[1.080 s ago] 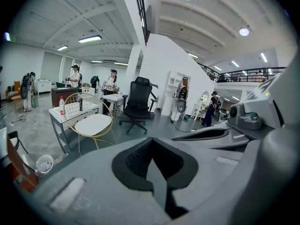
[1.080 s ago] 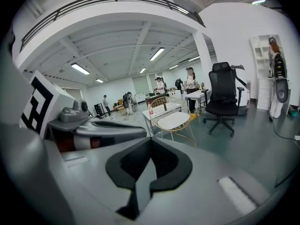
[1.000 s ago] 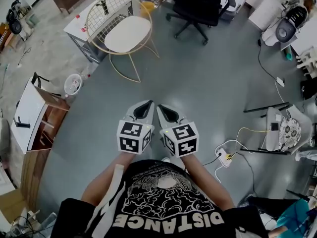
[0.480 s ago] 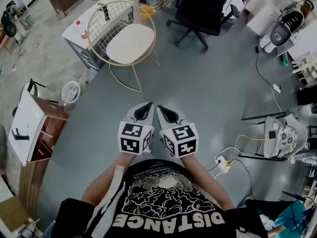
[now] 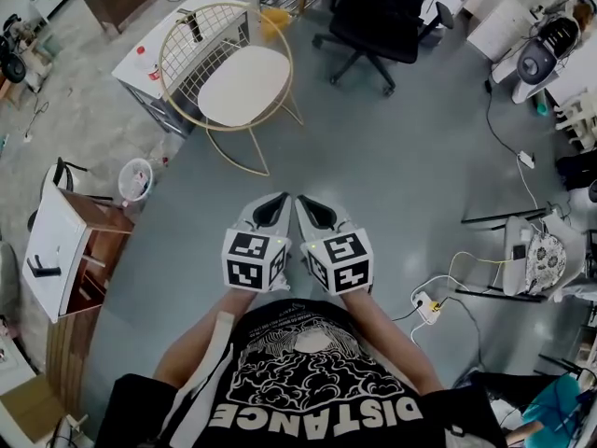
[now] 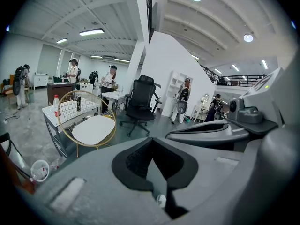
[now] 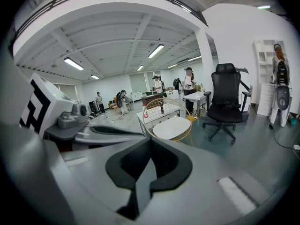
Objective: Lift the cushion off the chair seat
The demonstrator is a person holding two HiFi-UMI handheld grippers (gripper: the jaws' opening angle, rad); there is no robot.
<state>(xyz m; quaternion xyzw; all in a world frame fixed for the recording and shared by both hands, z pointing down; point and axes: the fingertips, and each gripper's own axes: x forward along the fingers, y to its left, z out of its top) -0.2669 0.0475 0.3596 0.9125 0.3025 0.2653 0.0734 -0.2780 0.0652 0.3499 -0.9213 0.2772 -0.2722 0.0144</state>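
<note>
Two side by side, left hand-held gripper (image 5: 272, 205) and right hand-held gripper (image 5: 312, 211), jaws closed, both empty, white cushion (image 5: 244, 84) on gold wire chair (image 5: 191, 40) well ahead, slightly leftward

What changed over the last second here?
The person has stepped nearer: the gold wire chair and its white cushion sit slightly lower in the head view. Nothing gripped or released. The left gripper and right gripper stay side by side, shut and empty; cushion still on the seat.
</note>
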